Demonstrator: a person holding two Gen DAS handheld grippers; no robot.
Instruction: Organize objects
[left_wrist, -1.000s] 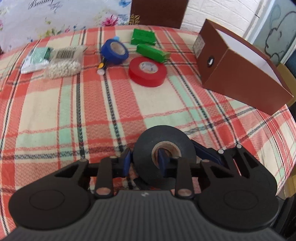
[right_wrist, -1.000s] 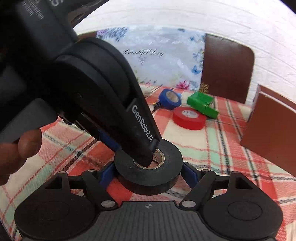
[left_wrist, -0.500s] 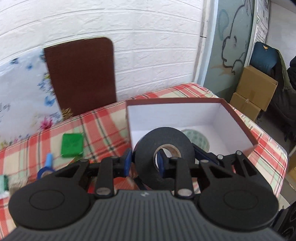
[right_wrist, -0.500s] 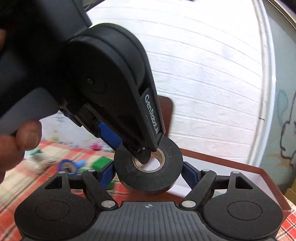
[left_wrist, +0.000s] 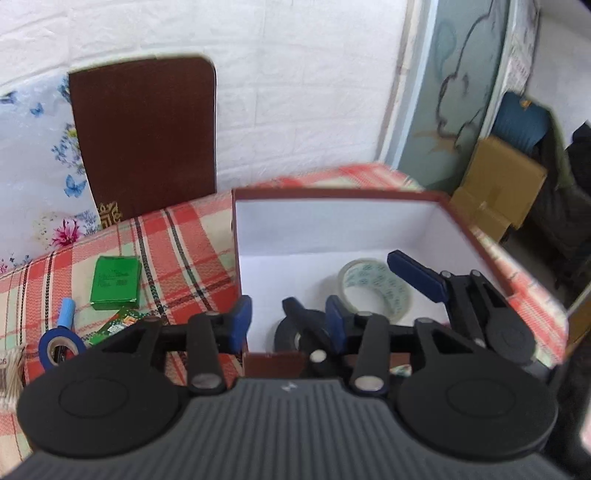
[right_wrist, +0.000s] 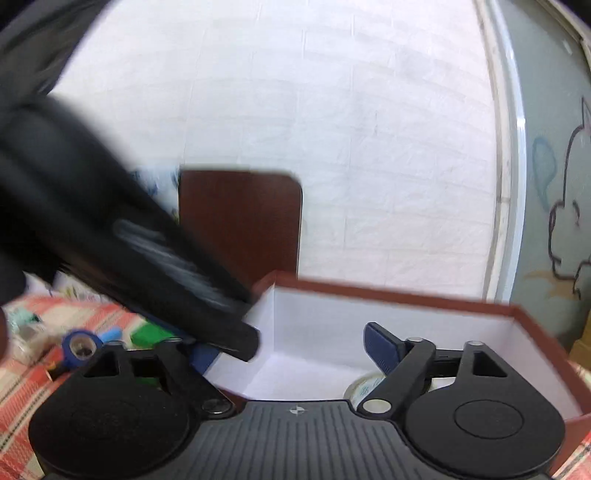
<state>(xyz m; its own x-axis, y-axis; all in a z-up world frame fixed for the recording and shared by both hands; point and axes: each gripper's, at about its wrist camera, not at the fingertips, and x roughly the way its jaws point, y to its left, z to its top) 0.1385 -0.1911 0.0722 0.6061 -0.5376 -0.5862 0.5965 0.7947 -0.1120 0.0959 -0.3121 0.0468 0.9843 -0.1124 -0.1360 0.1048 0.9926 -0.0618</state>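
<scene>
A black tape roll (left_wrist: 286, 332) lies on the white floor of the brown box (left_wrist: 332, 194), half hidden behind my left gripper (left_wrist: 288, 321). The left jaws are opening and no longer touch the roll. A clear printed tape roll (left_wrist: 376, 288) lies further in. My right gripper (right_wrist: 291, 350) hangs over the box (right_wrist: 406, 295); its jaws are opening wide with nothing between them. One blue pad of its fingers (left_wrist: 417, 275) shows in the left wrist view. The left gripper crosses the right wrist view as a dark blur.
On the plaid tablecloth left of the box lie a green packet (left_wrist: 116, 282), a blue tape roll (left_wrist: 59, 347) and a bag of cotton swabs (left_wrist: 7, 369). A brown chair back (left_wrist: 144, 136) stands against the white brick wall. Cardboard boxes (left_wrist: 498, 184) sit beyond the table.
Both grippers carried the black roll from over the table to above the box. Both pairs of jaws have since spread, and the roll has dropped onto the box floor.
</scene>
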